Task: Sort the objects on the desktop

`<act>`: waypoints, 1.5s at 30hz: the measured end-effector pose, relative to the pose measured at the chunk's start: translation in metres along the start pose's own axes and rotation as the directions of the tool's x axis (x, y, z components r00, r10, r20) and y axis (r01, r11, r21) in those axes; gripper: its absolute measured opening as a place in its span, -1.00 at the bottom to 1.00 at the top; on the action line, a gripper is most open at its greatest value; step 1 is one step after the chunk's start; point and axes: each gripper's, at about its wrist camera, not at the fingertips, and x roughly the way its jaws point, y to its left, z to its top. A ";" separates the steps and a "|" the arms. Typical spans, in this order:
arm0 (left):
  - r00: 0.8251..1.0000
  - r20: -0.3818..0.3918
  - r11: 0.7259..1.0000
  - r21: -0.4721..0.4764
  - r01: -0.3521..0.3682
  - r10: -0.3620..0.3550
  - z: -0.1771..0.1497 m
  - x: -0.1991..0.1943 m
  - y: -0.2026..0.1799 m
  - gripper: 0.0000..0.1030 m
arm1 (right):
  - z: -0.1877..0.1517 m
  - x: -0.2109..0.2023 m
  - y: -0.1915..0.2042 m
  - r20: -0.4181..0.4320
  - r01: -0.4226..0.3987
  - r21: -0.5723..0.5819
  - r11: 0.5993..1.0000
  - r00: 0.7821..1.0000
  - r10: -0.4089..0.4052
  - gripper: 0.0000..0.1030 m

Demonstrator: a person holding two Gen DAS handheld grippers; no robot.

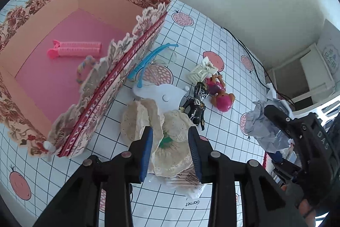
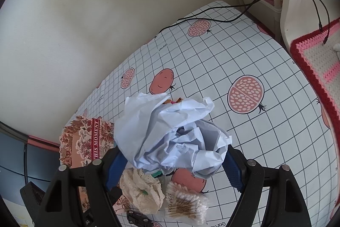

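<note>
- Evidently the left gripper [image 1: 170, 142] stood low over the cream lace pieces [image 1: 170, 142], its jaws part-spread and straddling the nearer piece; whether the pads were pressing the lace could not be told.
- That lace lay on the tablecloth [image 1: 223, 159] just beside the floral box [image 1: 89, 99], which suggested the box as its destination.
- Inside the box lay two pink hair rollers [image 1: 76, 49] and a braided ring [image 1: 85, 69], apparently already sorted.
- The right gripper [image 2: 172, 154] held a crumpled pale-blue paper wad [image 2: 170, 133] between widely spaced jaws, raised above the cloth, presumably to carry it off as waste.
- A packet of cotton swabs [image 2: 187, 207] lay partly under the lace and could be dragged along with it.
- Beyond sat a white card [image 1: 167, 97], blue hairbands [image 1: 148, 61], a white claw clip [image 1: 201, 71], a pink-haired doll [image 1: 221, 97] and a black figure [image 1: 197, 105], clustered close together.
- The box's scalloped wall rose beside the lace and would need clearing.
</note>
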 end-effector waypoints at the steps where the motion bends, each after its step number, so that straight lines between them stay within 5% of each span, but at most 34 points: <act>1: 1.000 -0.010 1.000 -0.007 0.010 -0.010 0.000 0.005 0.000 -0.30 | 0.000 0.001 0.000 -0.001 0.001 0.000 1.000 1.000 -0.001 0.60; 5: 0.994 -0.022 0.992 -0.063 0.106 -0.108 -0.001 0.018 0.002 -0.29 | 0.000 0.003 0.000 -0.008 0.001 0.001 1.000 1.000 -0.001 0.60; 10: 0.997 -0.038 0.997 -0.044 0.065 -0.066 -0.004 0.037 -0.004 -0.30 | 0.000 0.005 -0.001 -0.012 0.002 0.001 1.000 1.000 -0.002 0.60; 14: 0.997 -0.031 0.994 -0.080 0.069 -0.072 -0.005 0.041 0.002 -0.89 | 0.001 0.006 -0.002 -0.014 0.003 0.002 1.000 1.000 -0.003 0.60; 18: 0.991 0.034 0.988 -0.081 0.131 -0.128 0.001 0.018 0.005 -0.97 | 0.001 0.007 0.000 -0.016 0.001 -0.003 1.000 1.000 -0.001 0.60; 21: 0.974 0.113 0.979 -0.042 0.200 -0.194 0.010 -0.017 -0.001 -0.97 | 0.000 0.006 0.002 -0.016 0.000 -0.011 1.000 1.000 0.000 0.60; 25: 0.982 0.156 0.994 0.049 0.102 -0.109 0.013 -0.042 -0.014 -0.96 | 0.000 0.006 0.003 -0.018 0.002 -0.015 1.000 1.000 -0.002 0.60; 31: 0.993 0.029 0.993 -0.004 0.117 -0.116 0.013 0.002 -0.006 -0.88 | -0.001 0.007 0.003 -0.022 0.006 -0.018 1.000 1.000 -0.007 0.60; 33: 0.998 0.009 0.998 0.004 0.064 -0.064 0.011 0.015 -0.007 -0.48 | -0.001 0.007 0.003 -0.024 0.008 -0.016 1.000 1.000 -0.008 0.60; 35: 0.997 -0.009 0.997 -0.018 0.076 -0.076 0.009 0.025 -0.005 -0.32 | -0.001 0.008 0.002 -0.026 0.009 -0.014 1.000 1.000 -0.010 0.60; 45: 0.991 -0.051 0.988 -0.107 0.115 -0.121 0.001 0.056 0.002 -0.32 | -0.002 0.011 0.002 -0.038 0.011 -0.018 1.000 0.999 -0.012 0.60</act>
